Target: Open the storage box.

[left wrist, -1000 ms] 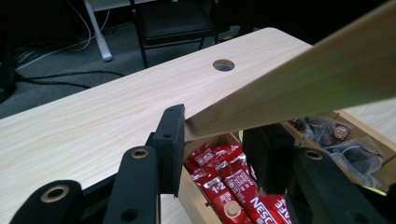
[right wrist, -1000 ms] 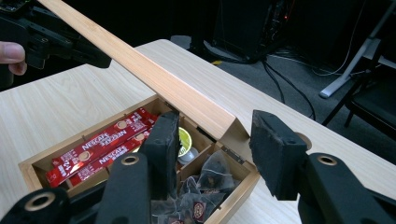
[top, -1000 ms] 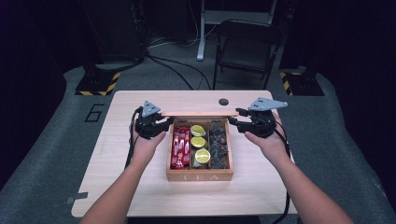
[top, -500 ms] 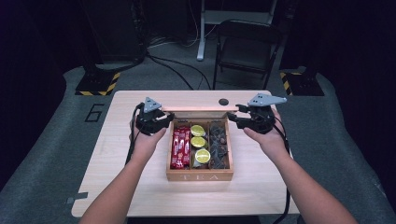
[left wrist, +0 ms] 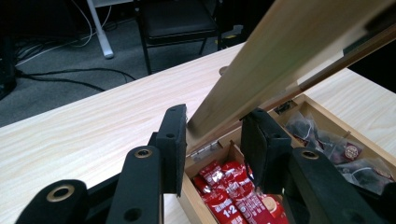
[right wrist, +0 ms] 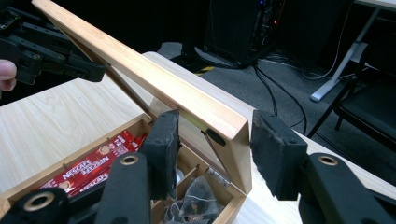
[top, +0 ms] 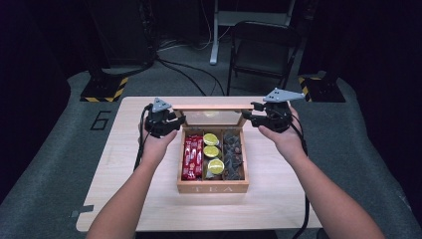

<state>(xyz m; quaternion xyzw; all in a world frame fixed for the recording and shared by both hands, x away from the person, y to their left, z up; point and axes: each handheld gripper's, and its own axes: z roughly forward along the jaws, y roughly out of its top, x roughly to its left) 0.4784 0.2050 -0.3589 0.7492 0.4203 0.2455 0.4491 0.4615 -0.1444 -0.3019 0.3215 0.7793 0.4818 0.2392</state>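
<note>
From above, the tea box (top: 213, 186) sits mid-table, lid (top: 211, 106) raised. My left gripper (left wrist: 215, 140) straddles its corner, loose. My right gripper (right wrist: 215, 140) brackets the other corner, unclenched. Stiff, light wood with a fragile pane: hold the frame.

A dark studio or lab: a small wooden table (top: 149, 199) on grey carpet (top: 59, 164), hazard-striped stand bases (top: 102, 89), loose cables (top: 184, 74) and a folding chair (top: 263, 47) at the far side.
</note>
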